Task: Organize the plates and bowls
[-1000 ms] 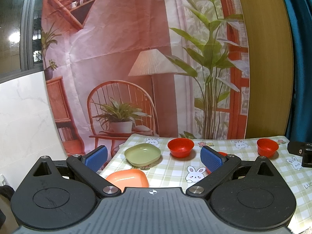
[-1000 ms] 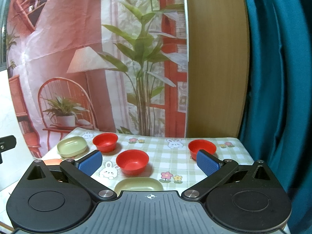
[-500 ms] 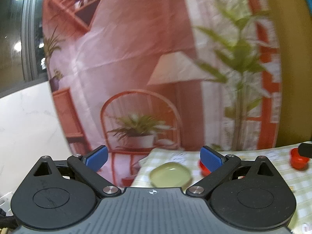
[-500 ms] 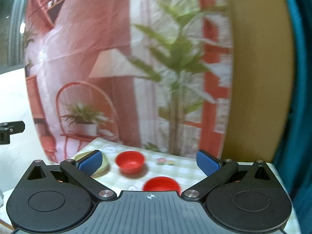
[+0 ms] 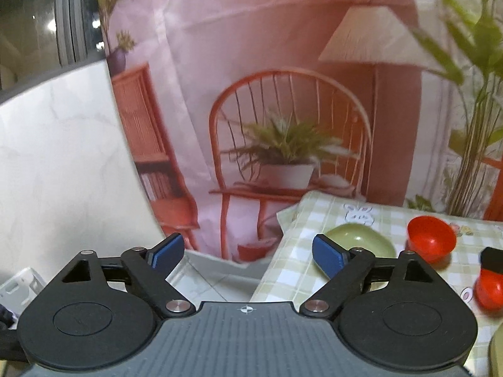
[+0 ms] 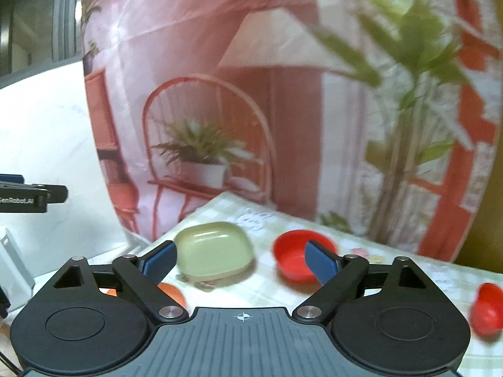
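Backdrop: printed cloth showing a wicker chair, potted fern, lamp and tall plant hung behind the surface.
Surface: checked green-and-white tablecloth with rabbit prints.
Green dish: pale green plate sat near the surface's far left corner, framed between the right jaws but not touched.
Red bowls: one red bowl stood just right of the green plate; another red bowl lay well apart at the right edge.
Orange dish: orange plate was mostly hidden behind the right gripper's arm.
Left gripper: jaws spread, had just been closing slightly, nothing between them; aimed past the surface's left edge.
Right gripper: jaws spread, had just been closing slightly, pinching nothing.
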`<state>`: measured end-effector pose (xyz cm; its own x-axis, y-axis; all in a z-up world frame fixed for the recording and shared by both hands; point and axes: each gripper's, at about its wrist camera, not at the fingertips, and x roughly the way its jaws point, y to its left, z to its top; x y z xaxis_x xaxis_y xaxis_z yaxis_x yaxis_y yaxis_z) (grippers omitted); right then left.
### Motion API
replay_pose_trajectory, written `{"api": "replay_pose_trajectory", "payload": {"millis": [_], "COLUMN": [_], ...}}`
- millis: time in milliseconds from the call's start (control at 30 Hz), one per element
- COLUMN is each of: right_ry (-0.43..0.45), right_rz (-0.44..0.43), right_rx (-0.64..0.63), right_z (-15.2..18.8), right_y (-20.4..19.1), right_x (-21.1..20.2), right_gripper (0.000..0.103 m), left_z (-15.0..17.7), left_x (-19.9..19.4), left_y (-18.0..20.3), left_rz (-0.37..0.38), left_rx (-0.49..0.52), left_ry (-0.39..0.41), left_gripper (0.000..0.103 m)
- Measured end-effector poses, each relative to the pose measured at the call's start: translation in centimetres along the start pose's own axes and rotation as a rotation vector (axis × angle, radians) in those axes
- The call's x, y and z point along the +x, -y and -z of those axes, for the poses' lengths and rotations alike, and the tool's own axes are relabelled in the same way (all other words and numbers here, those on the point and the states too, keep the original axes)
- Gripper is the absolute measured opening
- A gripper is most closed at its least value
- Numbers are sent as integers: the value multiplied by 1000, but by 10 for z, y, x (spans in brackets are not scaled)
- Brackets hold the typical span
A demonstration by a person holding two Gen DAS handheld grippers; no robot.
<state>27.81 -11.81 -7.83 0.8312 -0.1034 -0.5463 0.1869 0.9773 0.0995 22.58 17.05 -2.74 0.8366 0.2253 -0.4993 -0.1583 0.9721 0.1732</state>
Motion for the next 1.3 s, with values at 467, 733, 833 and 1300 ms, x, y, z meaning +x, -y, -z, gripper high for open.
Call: {"api": "replay_pose_trajectory", "payload": {"millis": [467, 733, 833, 1300], "right_ry": [-207, -300, -318, -351], "right_rz": [-128, -164, -183, -193], "right_rx": [-47, -61, -66, -20], "right_z": [44, 76, 82, 95], "right_y": [-44, -49, -51, -46], "right_x": [93, 112, 115, 110], "right_gripper": [55, 40, 36, 11], "left_z": [78, 122, 132, 141], "left_x": [94, 107, 110, 103], "left_y": [-1, 0, 1, 20], "left_rz": [118, 145, 167, 180], "left_rx": [-27, -120, -128, -106], "left_ry": [-257, -331, -354, -379], "left_gripper": [60, 60, 55, 13]}}
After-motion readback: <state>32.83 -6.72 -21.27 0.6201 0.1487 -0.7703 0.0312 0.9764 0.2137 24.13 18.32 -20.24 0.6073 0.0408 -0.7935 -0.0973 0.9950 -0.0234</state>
